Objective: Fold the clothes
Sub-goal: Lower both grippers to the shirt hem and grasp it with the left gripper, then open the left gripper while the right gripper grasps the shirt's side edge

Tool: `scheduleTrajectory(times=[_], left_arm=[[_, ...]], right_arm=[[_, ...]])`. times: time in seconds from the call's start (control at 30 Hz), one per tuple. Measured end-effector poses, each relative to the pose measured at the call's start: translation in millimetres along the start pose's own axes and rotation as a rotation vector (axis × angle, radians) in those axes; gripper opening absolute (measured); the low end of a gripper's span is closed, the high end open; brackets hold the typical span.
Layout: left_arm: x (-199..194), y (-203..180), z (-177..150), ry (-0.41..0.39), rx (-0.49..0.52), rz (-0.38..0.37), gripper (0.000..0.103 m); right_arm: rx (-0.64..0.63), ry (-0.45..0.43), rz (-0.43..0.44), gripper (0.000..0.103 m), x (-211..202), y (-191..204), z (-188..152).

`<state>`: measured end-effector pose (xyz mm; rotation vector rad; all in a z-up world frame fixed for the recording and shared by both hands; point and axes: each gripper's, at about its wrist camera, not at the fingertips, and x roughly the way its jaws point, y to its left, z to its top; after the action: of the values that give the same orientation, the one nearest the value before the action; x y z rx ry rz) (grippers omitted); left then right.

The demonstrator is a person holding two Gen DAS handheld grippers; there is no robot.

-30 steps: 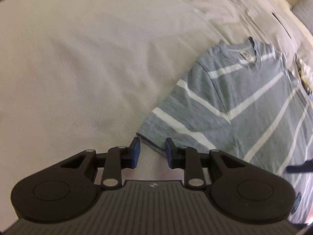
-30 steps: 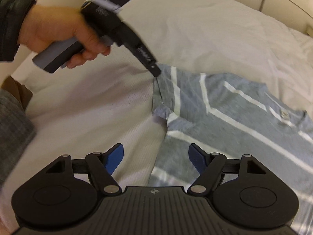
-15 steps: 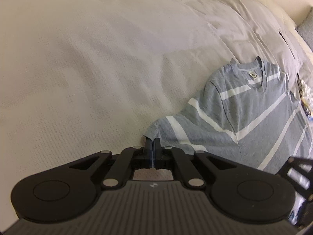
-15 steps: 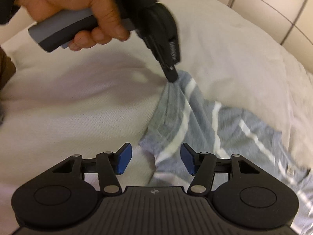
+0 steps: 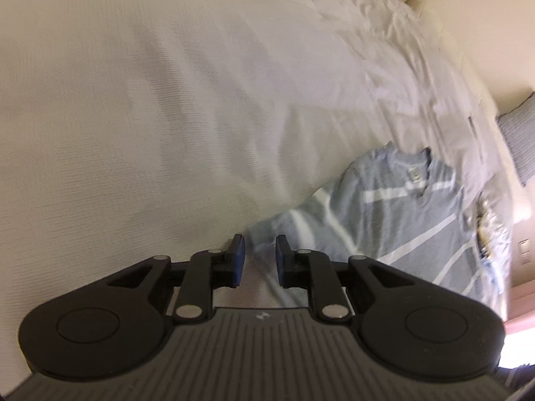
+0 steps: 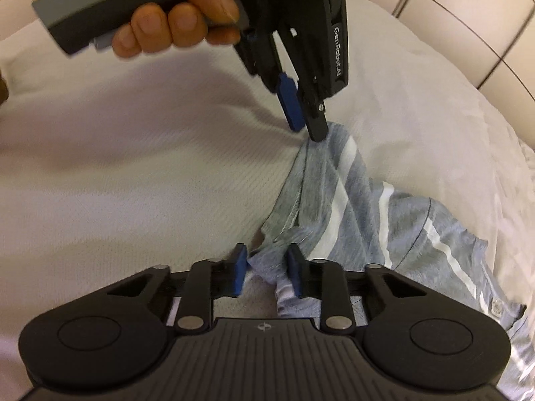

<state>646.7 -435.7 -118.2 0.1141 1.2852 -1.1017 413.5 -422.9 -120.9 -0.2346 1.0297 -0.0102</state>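
Observation:
A grey T-shirt with white stripes (image 5: 394, 214) lies on a white bedspread (image 5: 167, 100). My left gripper (image 5: 259, 255) is open, its blue pads a small gap apart, right above the sleeve's edge. In the right wrist view the left gripper (image 6: 306, 123) hangs over the raised sleeve tip (image 6: 321, 167), one pad touching the cloth. My right gripper (image 6: 265, 272) is open, with a bunched fold of the shirt's edge between its jaws.
The bedspread (image 6: 117, 183) spreads wide to the left. A grey pillow (image 5: 518, 133) and a patterned item (image 5: 488, 230) lie at the far right. White cabinet doors (image 6: 468, 16) stand behind the bed.
My left gripper, shut on the sleeve half a second ago, has opened. My right gripper has narrowed and moved in around the shirt's edge. The sleeve stands lifted and bunched.

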Motion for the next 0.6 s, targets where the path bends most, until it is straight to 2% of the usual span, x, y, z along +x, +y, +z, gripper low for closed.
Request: scheduleTrajectory(times=[0.03,0.1,0.17,0.33,0.4,0.47,0.6], left_arm=[[0.7,-2.1,1.0,-0.002,-0.001,0.0,0.011],[1.4,-6.9,3.0,-0.005,-0.003,0.001,0.0],[-2.9,-16.3,5.1,-0.014,0.0,0.021,0.0],[-14.6,-51.8,8.2,-0.048,0.028,0.04,0.0],[-12.3,-67.2,9.2,-0.048,0.039,0.028,0.0],[-4.4,-78.9,10.0,-0.036,0.048,0.011,0.0],[12.4,-102.0,11.6,-0.007,0.065,-0.022,0.001]], right_arm=[[0.034,-0.012,0.009,0.017,-2.8,-2.8,0.5],[0.101,-0.036,0.028,0.014,-8.4,-8.4,1.5],[0.177,-0.062,0.051,0.012,-14.5,-15.2,2.0],[0.543,-0.125,0.158,0.013,-35.3,-57.6,-13.9],[0.651,-0.14,0.177,0.013,-41.3,-70.0,-23.2],[0.725,-0.148,0.178,0.013,-48.7,-78.1,-33.1],[0.762,-0.121,0.154,0.013,-52.8,-89.1,-47.0]])
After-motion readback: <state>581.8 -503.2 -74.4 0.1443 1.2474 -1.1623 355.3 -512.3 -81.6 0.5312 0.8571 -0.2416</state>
